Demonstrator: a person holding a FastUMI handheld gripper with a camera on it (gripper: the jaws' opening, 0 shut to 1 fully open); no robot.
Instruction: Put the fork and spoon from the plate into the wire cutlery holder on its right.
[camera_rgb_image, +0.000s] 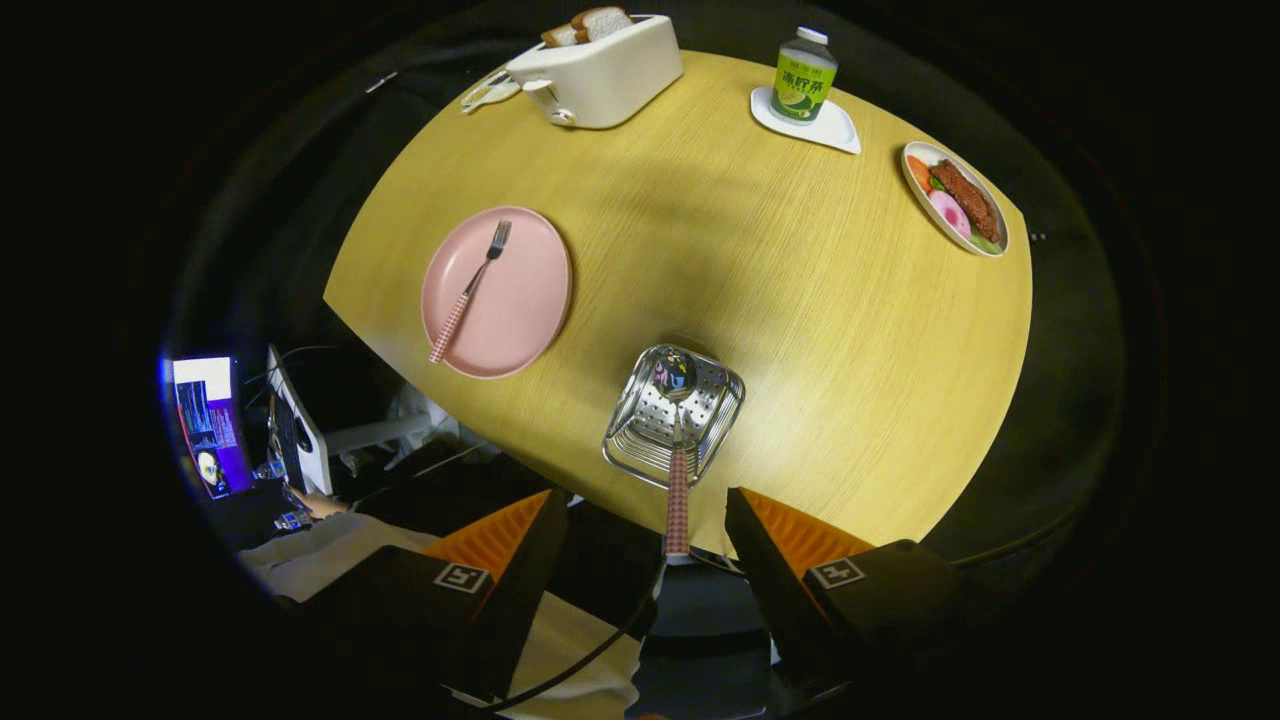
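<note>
- My gripper (645, 530) has its fingers spread wide with nothing pinched; their inner faces are ridged wedges.
- Between the fingers I see the spoon (677, 470): its checked handle stands up toward me, touching neither finger, and its shiny bowl sits down inside the holder.
- Just ahead of the fingers is the wire cutlery holder (718, 415), a squarish metal basket with rounded corners, a perforated wall and thin wire ribs, standing near the close edge of the surface (800, 330), which is pale wood with fine straight grain.
- Left of the holder I see the round, smooth pink plate (525, 310); the fork (470, 291) lies slanted across it, metal tines away from me, checked handle reaching the plate's near rim.
- Well beyond, I make out a boxy cream toaster (600, 72) holding bread slices, a bottle (803, 76) on a white coaster (835, 132), and an oval dish (915, 185) of food.
</note>
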